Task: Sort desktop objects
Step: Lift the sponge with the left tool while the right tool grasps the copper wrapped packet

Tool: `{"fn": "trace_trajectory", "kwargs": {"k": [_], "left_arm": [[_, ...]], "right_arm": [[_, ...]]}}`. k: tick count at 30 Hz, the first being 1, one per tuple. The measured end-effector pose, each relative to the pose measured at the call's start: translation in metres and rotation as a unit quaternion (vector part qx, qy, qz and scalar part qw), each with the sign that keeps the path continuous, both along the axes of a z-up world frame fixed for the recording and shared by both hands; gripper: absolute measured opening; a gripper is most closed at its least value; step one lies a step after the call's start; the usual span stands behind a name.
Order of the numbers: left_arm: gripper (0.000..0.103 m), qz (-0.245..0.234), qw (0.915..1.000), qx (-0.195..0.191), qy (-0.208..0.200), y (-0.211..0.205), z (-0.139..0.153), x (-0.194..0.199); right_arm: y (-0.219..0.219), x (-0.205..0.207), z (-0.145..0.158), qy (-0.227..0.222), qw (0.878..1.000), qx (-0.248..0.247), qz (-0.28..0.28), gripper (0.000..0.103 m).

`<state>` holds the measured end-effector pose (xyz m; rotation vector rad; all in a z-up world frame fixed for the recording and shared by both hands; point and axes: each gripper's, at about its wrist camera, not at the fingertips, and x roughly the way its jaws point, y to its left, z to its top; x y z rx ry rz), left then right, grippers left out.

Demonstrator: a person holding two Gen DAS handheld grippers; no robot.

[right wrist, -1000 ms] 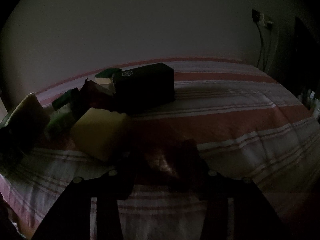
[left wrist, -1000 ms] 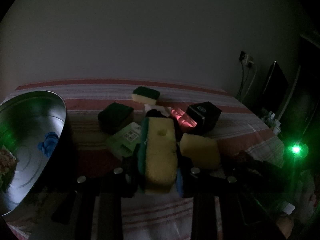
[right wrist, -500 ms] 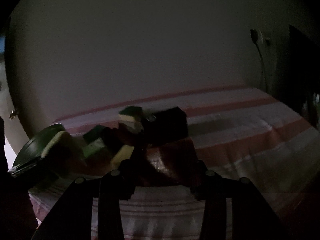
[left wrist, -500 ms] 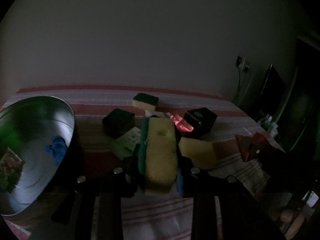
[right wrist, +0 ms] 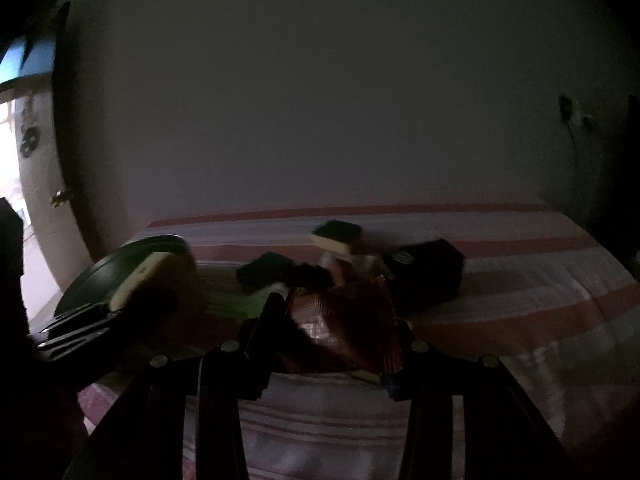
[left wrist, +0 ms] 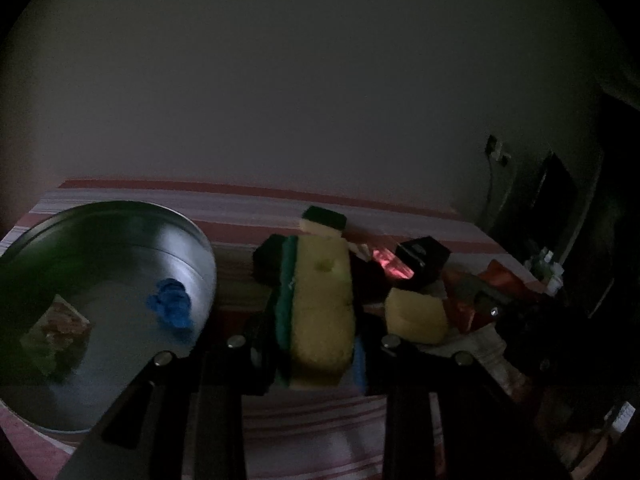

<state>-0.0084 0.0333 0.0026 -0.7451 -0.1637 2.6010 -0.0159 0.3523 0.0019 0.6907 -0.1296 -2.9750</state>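
My left gripper (left wrist: 316, 344) is shut on a yellow sponge with a green scouring side (left wrist: 324, 300), held on edge above the striped cloth, just right of a metal bowl (left wrist: 120, 212). My right gripper (right wrist: 340, 320) is shut on a crinkled red-brown packet (right wrist: 352, 316), lifted off the cloth. In the left wrist view that packet (left wrist: 500, 278) shows at the right. In the right wrist view the left gripper's sponge (right wrist: 148, 276) hangs in front of the bowl (right wrist: 132, 252).
The bowl holds a blue crumpled thing (left wrist: 170, 308) and a printed packet (left wrist: 56, 336). On the cloth lie a yellow sponge (left wrist: 416, 314), a green-topped sponge (right wrist: 338, 234), a dark green block (right wrist: 264, 268), a black box (right wrist: 428, 272) and a green packet (right wrist: 236, 304). A wall stands behind.
Both grippers have risen. The right one lifted the red-brown packet off the cloth and swung left, bringing the bowl into its view. The left one carried its sponge closer to the bowl.
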Motion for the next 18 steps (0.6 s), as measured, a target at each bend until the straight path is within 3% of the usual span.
{"fn": "trace_trajectory", "kwargs": {"k": [7,18], "left_arm": [[0.028,0.022,0.9997,0.004,0.005,-0.02,0.002,0.003],[0.028,0.099,0.9949,0.01,0.014,-0.075,0.009,0.001]], "right_arm": [[-0.036,-0.004,0.012,0.014,0.999,0.007,0.045,0.045],[-0.1,-0.021,0.027,0.036,0.993,0.01,0.116,0.045]]}}
